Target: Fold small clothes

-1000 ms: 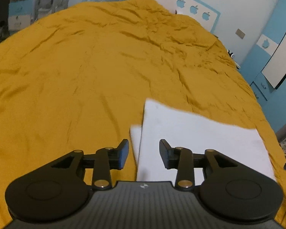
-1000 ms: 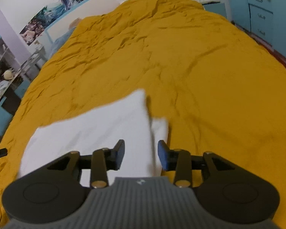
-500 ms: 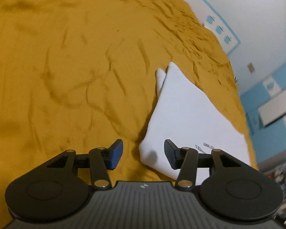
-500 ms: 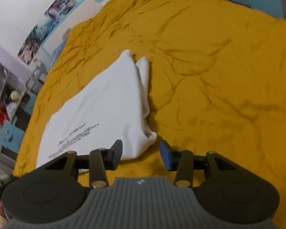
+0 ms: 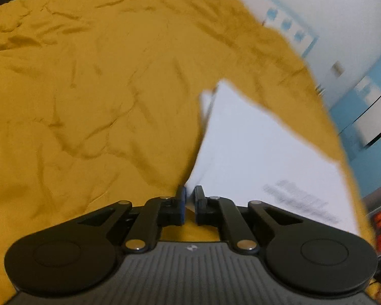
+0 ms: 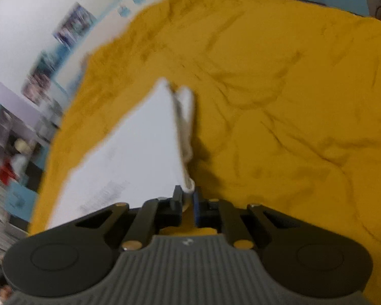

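One white garment (image 5: 261,142) lay folded on the yellow bedspread (image 5: 94,96), to the right in the left wrist view and to the left in the right wrist view (image 6: 129,152). Several lines of dark print ran across its near part, too blurred to read. Two tongs were in play: the left tongs (image 5: 189,198) were pinched narrow on the garment's near left corner, and the right tongs (image 6: 188,198) were pinched narrow on its near right corner, where the layered edge bunched. Both frames were smeared; wall posters (image 6: 63,50) and blue furniture (image 5: 368,117) stayed indistinct.
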Available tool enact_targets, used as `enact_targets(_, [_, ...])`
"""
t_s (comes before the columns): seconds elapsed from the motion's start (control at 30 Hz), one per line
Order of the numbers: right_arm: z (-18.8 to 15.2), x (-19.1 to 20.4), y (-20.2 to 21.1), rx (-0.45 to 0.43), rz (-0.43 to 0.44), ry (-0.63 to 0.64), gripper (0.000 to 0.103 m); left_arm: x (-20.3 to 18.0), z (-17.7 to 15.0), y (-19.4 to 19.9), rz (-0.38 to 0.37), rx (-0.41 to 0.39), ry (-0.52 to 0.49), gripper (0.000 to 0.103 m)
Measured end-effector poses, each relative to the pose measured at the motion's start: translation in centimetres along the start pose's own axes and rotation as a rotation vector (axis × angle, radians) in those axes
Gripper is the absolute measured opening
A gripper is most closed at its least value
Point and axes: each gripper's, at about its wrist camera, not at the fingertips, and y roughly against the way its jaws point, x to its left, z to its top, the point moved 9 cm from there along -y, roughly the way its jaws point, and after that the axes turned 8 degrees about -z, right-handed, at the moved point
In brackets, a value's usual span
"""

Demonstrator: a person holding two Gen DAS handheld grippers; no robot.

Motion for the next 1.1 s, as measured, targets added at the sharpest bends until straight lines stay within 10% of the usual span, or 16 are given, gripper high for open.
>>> enact_targets(0.17, [-1.4, -2.5, -2.2, 0.017, -0.018, -0.036, 0.0, 3.7, -1.7, -3.1, 0.156, 0.042, -0.025, 0.003])
enact_targets(0.53, [0.4, -0.5, 0.3, -0.028, -0.113, 0.132, 0.006, 2.8, 0.1, 0.8, 0.092, -0.011, -0.061, 0.005])
enact_targets(0.77, [4.2, 1.1, 2.9, -0.093, -0.051, 0.186, 0.049, -2.1, 4.5, 0.9, 0.017, -0.087, -0.139, 0.017])
enact_targets(1.1, [9.3, 5.0, -2.5, -0.092, 0.093, 0.135, 0.065, -7.6, 7.6, -5.6, -0.004, -0.068, -0.238, 0.023])
